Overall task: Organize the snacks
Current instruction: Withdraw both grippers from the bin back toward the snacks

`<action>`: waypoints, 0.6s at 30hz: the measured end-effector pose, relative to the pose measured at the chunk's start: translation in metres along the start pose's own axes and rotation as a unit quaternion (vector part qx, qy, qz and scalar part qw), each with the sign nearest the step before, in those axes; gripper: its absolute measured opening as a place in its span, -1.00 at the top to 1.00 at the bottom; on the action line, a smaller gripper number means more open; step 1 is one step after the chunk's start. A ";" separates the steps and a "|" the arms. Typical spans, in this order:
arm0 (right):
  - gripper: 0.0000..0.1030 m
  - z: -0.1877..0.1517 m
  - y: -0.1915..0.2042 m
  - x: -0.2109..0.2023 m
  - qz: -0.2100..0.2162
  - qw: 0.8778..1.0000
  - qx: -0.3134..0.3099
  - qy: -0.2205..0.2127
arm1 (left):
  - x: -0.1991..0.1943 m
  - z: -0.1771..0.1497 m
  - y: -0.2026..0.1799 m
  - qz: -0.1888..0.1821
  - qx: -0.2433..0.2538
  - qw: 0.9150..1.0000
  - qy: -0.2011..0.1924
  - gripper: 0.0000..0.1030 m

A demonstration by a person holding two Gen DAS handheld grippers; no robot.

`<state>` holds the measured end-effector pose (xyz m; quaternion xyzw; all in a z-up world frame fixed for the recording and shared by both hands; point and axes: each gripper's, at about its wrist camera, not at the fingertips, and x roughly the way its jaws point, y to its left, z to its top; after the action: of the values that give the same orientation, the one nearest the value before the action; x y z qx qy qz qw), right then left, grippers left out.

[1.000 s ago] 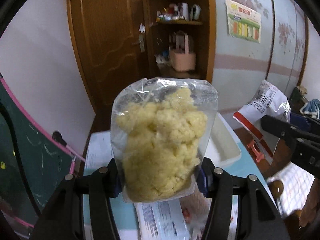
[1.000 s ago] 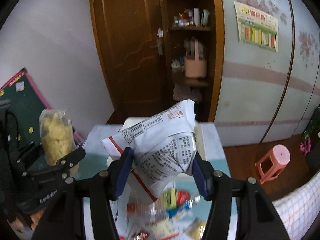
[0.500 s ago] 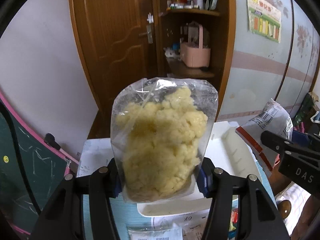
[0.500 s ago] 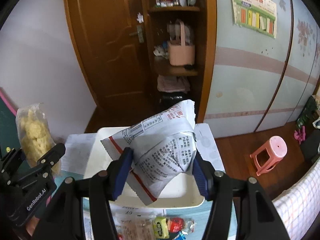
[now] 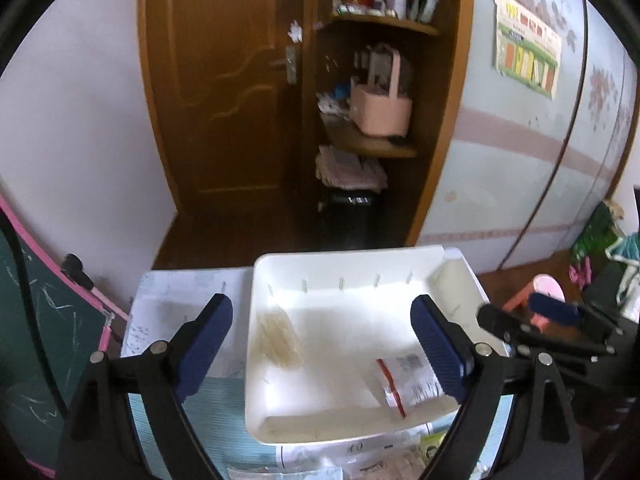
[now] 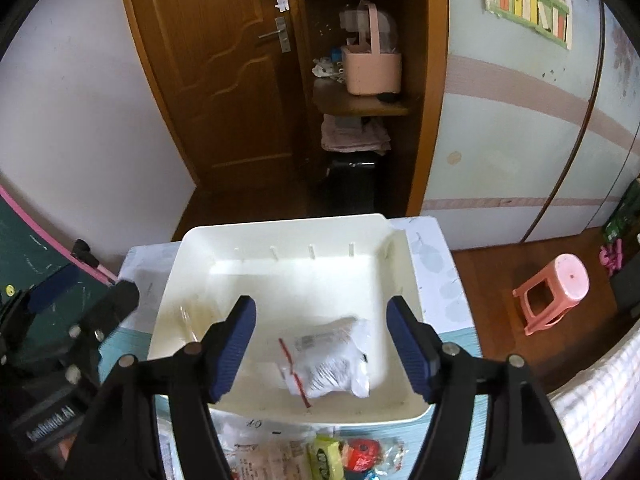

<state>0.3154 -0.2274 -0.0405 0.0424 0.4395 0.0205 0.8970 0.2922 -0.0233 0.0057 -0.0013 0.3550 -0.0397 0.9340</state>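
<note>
Two hand-held grippers above a white tray [image 6: 404,280] on a worktop [image 5: 224,400], both pointed downward. Left gripper [image 5: 322,344] with fingers wide apart and nothing between them, jaws just opened further; clear bag of pale yellow puffed snack [image 5: 278,340] now lying flat on the tray floor, just ahead of the left finger and blurred. Right gripper [image 6: 320,344] with fingers apart too, jaws likewise just opened, empty; white printed snack packet [image 6: 328,360] with a red stripe resting on the tray floor, below and between the fingers, touching neither. Both bags well apart from each other inside the tray. More wrapped snacks [image 6: 348,450] (green, red and pale wrappers) on the worktop just behind the tray's near rim, beneath the right fingers. Judged by looks: bags light, soft and crinkly, film likely slippery, contents brittle and easily crushed. Best taken across the middle of the bag with a gentle squeeze, or by the flat sealed edge, not by the loose corners. Remaining small wrappers probably lighter still, prone to slipping out sideways under the pads.
</note>
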 end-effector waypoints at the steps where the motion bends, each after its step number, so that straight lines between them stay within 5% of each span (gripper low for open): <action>1: -0.33 -0.003 -0.001 -0.004 -0.001 1.000 0.001 -0.006 | -0.004 -0.001 0.000 0.007 0.004 1.000 -0.007 -0.75; 9: -0.33 -0.029 -0.013 -0.047 0.025 0.997 0.028 -0.063 | -0.049 -0.018 -0.017 0.015 0.065 0.996 -0.054 -0.75; 18: -0.32 -0.059 0.000 -0.112 0.010 0.992 -0.026 -0.120 | -0.111 -0.044 -0.033 -0.039 0.083 0.994 -0.068 -0.75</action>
<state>0.1997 -0.2321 0.0116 0.0255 0.3273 0.0360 0.9439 0.1776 -0.0467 0.0470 0.0595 0.2863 -0.1051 0.9505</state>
